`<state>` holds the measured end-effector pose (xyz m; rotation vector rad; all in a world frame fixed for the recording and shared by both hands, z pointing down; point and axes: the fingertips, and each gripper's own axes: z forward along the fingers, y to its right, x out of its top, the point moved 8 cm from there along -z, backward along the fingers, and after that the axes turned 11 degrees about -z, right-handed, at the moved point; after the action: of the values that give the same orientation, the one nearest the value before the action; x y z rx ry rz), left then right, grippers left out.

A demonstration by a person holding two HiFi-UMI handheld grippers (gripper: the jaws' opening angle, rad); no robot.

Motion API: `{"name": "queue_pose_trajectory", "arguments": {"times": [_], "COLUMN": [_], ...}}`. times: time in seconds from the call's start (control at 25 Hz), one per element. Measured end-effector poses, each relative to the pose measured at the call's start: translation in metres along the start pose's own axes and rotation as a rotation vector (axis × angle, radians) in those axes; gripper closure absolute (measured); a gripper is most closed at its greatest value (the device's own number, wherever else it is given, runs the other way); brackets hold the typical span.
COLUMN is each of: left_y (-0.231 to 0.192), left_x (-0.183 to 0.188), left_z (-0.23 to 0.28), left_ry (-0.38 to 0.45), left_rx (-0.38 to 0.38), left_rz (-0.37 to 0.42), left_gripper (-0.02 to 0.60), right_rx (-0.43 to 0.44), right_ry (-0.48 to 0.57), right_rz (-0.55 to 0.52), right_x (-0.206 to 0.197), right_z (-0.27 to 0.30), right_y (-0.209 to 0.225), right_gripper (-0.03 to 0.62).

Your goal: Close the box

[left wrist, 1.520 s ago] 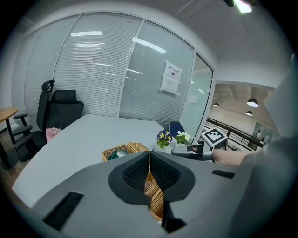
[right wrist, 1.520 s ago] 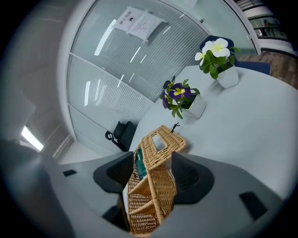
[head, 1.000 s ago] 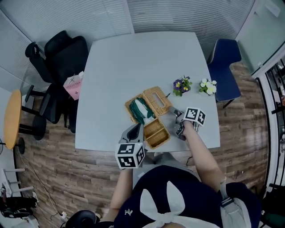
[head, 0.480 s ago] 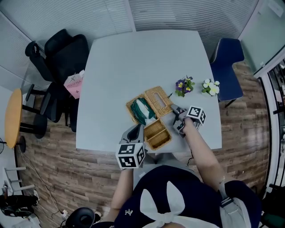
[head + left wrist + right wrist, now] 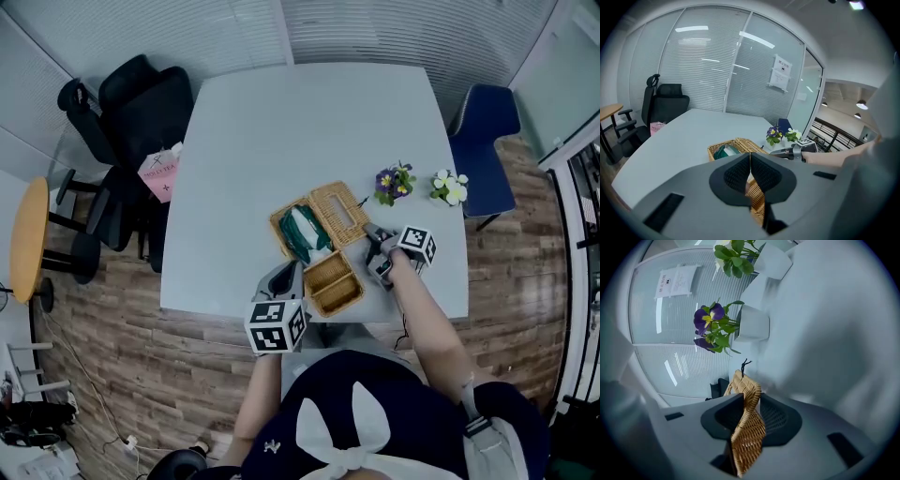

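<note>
A wicker box (image 5: 278,225) with green cloth (image 5: 302,232) inside stands open near the table's front edge. Its far lid (image 5: 337,211) is folded out to the right and its near lid (image 5: 333,281) lies toward me. My right gripper (image 5: 371,236) is at the far lid's right corner. In the right gripper view its jaws are closing on the woven lid edge (image 5: 749,427), which fills the gap at the tips of the right gripper (image 5: 752,401). My left gripper (image 5: 292,272) sits at the near lid's left edge, and in its own view the left gripper (image 5: 750,159) has its jaws together over a wicker strip (image 5: 757,201).
Two small flower pots, purple (image 5: 392,181) and white (image 5: 448,186), stand just right of the box, close to my right gripper. A black office chair (image 5: 131,103) with a pink bag (image 5: 159,173) is left of the table (image 5: 281,122). A blue chair (image 5: 487,122) is at the right.
My right gripper has moved in to the far lid's corner and its jaws have narrowed around the edge. The left gripper has stayed at the near lid.
</note>
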<state>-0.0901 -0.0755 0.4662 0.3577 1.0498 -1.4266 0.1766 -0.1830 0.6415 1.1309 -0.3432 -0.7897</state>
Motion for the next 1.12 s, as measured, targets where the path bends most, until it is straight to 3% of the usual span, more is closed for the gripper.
{"name": "queue_pose_trajectory", "arguments": {"times": [1.12], "left_y": [-0.014], "left_x": [0.007], "left_z": [0.002], "left_ry": [-0.014], "left_rx": [-0.004], "left_rz": [0.017], "left_gripper": [0.555], "right_rx": [-0.005], "right_ry": [0.062], "right_rz": [-0.097], "right_x": [0.007], "right_z": [-0.019], "right_y": [-0.031], "right_gripper": [0.514]}}
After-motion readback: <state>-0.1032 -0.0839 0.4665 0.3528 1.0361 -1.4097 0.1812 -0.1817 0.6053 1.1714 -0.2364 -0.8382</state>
